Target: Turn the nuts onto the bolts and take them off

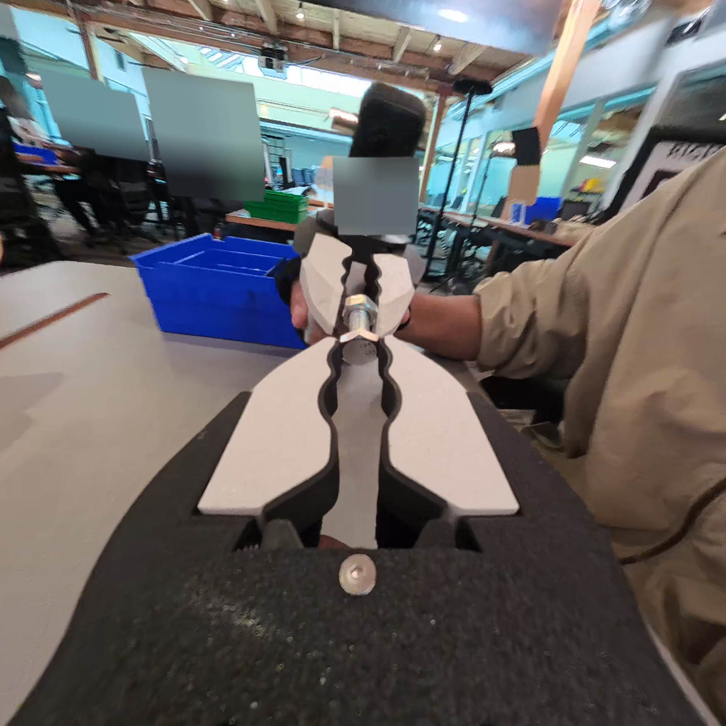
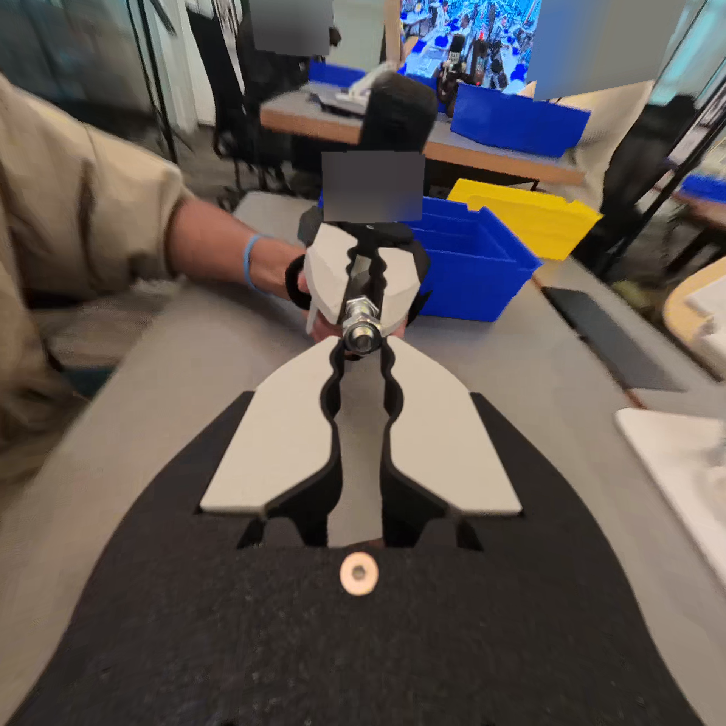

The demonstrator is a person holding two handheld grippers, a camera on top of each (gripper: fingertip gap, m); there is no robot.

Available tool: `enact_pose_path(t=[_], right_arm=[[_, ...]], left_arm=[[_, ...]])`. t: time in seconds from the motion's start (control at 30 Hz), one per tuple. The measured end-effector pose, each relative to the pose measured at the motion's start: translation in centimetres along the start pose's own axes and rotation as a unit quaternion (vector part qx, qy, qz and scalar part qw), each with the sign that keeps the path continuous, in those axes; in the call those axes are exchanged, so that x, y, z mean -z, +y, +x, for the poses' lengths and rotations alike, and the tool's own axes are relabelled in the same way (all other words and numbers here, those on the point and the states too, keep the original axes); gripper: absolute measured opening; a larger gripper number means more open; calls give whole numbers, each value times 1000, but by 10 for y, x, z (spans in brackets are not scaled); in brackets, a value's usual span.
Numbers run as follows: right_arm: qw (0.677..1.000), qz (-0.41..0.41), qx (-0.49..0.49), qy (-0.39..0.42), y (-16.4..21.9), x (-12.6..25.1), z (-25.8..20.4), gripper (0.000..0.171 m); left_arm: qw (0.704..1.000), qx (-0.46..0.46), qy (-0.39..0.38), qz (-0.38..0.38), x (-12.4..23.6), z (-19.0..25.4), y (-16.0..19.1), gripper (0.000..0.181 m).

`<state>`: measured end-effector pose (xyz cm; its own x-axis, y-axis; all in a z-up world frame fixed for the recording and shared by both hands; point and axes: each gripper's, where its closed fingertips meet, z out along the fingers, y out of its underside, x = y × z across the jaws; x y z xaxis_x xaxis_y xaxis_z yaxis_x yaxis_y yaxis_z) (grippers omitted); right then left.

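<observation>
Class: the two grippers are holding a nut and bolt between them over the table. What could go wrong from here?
1. The left gripper pinches the bolt by its head at the very tips of its jaws, so a twist could make it slip and drop onto the table.
2. The right gripper holds the nut just as shallowly, and the nut sits near the thread's end, so it may come free suddenly.
3. If the grippers tilt out of line, the thread could bind.

text: none legible | white sign (image 1: 683, 157) far right in left view: dark marks, blurred, cropped | screen (image 2: 467, 43) in right view: too small to read | bins: no labels seen
</observation>
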<state>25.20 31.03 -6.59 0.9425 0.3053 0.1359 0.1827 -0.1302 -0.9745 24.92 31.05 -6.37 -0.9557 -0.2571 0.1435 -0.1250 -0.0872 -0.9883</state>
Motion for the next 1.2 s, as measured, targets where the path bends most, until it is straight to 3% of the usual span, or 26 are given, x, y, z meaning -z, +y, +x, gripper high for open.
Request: enact_pose_path(t=[0.17, 0.3, 0.4, 0.43, 0.53, 0.7, 0.8, 0.87, 1.0, 1.2], right_arm=[[985, -61, 154, 42, 10, 4, -2, 17], [977, -58, 196, 56, 10, 5, -3, 17], [997, -17, 76, 14, 4, 3, -5, 21], [1000, -5, 14, -8, 3, 2, -5, 33], [984, 42, -163, -64, -4, -6, -3, 45], [888, 113, -422, -143, -8, -15, 7, 42], [839, 141, -499, -167, -6, -16, 13, 31], [845, 149, -488, -158, -5, -16, 15, 19], [888, 121, -426, -122, -1, -15, 16, 19], [924, 118, -350, -100, -1, -15, 12, 18]], left_arm=[[996, 70, 45, 2, -3, 3, 9, 17], [996, 72, 54, 4, -4, 6, 9, 17], [999, 20, 27, 7, -3, 6, 1, 17], [1000, 1, 11, 7, -1, 4, -2, 17], [998, -56, -41, 11, 7, -3, -14, 17], [982, -145, -119, -33, 16, -18, -12, 17], [978, -155, -128, -55, 14, -21, -4, 17], [978, -151, -126, -66, 12, -22, 2, 17], [985, -124, -114, -43, 12, -20, -2, 17], [990, -100, -98, -26, 12, -16, -6, 17]])
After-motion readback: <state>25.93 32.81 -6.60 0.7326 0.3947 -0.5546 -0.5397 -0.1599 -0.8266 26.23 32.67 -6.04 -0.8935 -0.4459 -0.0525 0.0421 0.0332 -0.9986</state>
